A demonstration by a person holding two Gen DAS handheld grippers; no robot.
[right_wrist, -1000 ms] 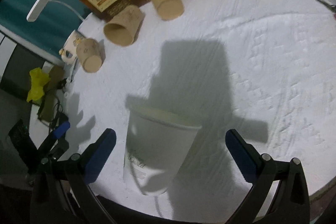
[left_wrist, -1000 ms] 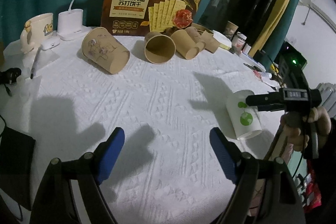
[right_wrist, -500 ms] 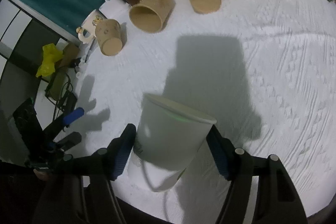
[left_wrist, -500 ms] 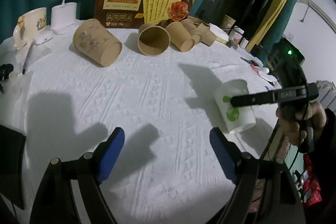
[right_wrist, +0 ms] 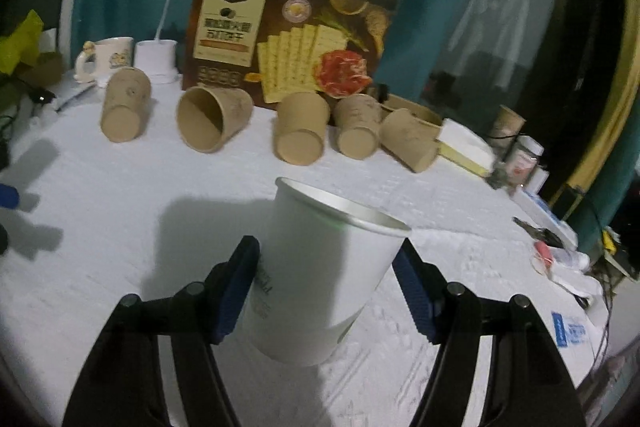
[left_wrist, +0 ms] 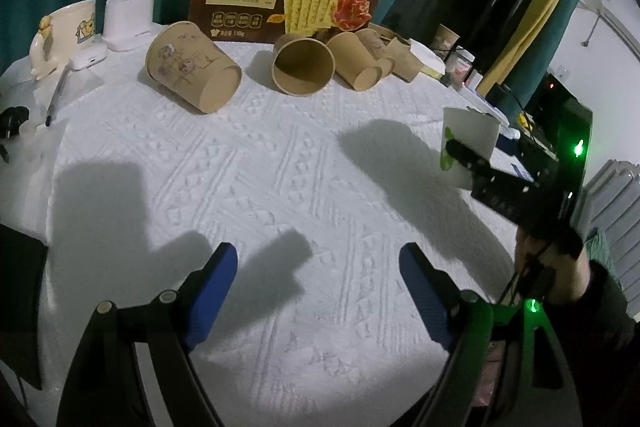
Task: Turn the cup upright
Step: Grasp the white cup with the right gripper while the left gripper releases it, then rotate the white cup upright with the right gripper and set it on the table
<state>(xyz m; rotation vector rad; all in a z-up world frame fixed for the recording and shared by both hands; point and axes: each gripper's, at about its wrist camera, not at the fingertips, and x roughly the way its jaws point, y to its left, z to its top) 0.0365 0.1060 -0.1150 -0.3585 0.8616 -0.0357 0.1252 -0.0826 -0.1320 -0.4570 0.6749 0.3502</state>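
A white paper cup (right_wrist: 324, 271) with green marks is held between the blue pads of my right gripper (right_wrist: 326, 287). Its open rim faces up and it tilts a little to the right, above the white cloth. In the left wrist view the same cup (left_wrist: 468, 143) shows at the right, gripped by the right gripper and lifted off the table (left_wrist: 260, 187). My left gripper (left_wrist: 318, 291) is open and empty, low over the near part of the cloth.
Several brown paper cups (right_wrist: 206, 123) lie on their sides along the back in front of a cracker box (right_wrist: 288, 47). A white mug (right_wrist: 106, 61) and a desk lamp (right_wrist: 158, 61) stand back left. Small items (right_wrist: 524, 159) crowd the right edge.
My right gripper closed on the white cup, lifted it and turned it so the rim now faces up. The left gripper stayed open and barely moved.
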